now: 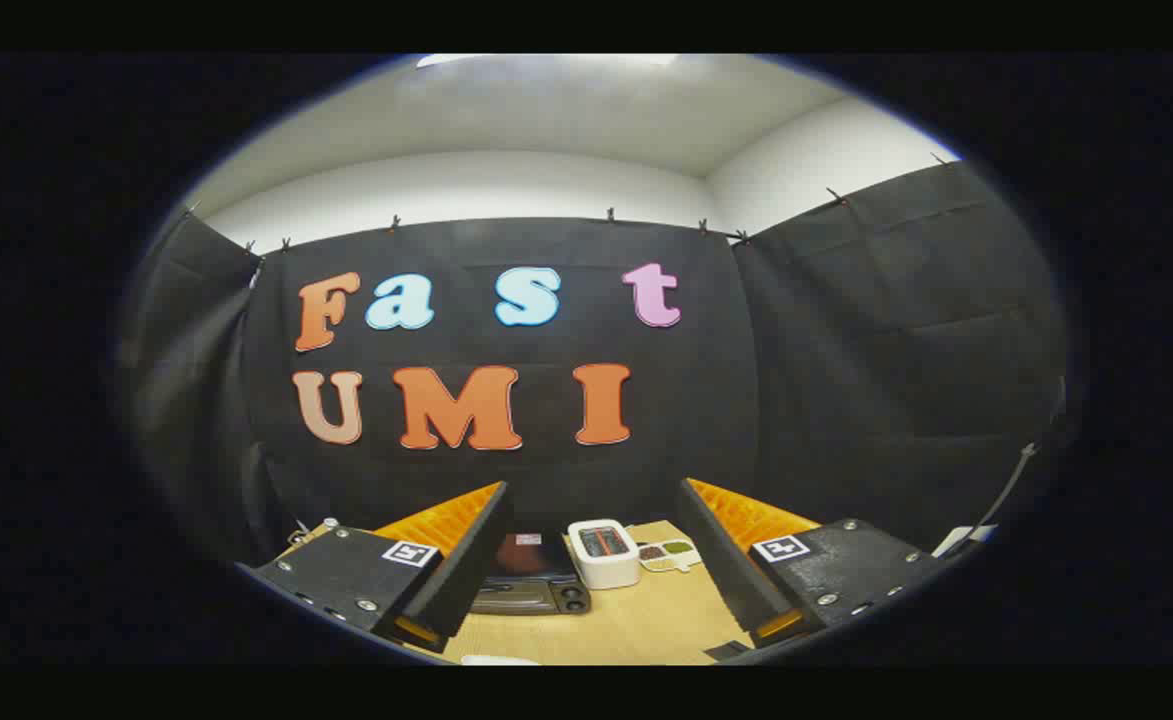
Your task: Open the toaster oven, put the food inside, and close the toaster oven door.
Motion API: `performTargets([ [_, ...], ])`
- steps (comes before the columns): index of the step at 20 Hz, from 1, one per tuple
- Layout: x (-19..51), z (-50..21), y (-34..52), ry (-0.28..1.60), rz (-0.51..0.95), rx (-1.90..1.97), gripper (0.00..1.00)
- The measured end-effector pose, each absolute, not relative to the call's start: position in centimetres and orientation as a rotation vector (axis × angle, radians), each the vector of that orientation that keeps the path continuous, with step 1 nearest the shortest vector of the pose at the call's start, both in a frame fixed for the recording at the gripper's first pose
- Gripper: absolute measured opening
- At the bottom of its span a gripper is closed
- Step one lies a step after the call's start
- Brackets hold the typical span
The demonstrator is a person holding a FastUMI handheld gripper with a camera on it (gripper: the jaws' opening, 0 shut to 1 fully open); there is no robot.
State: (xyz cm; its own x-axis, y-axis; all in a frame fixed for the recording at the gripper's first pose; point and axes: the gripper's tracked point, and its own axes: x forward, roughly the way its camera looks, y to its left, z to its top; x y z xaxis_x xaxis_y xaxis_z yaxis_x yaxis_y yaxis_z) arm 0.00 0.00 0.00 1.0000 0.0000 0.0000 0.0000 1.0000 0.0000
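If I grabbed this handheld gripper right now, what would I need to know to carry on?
Gripper: fingers open wide, holding nothing, raised above the wooden table.
Toaster oven: dark, on the table beyond the fingers, nearer the left one; door looks shut.
White box: beside the oven.
Small tray with brownish and green food: just past the box.
Done: nothing visible yet.
Left: open the door, put the food in, close the door.

Toaster oven (534, 575) left side hidden behind tool finger (466, 560), small dish (668, 553) contents indistinct (too tiny)
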Motion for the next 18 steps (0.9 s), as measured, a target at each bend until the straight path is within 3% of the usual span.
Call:
performTargets([
  [18,1.1,-0.9,0.4,0.024,-0.002,-0.039,0.99],
])
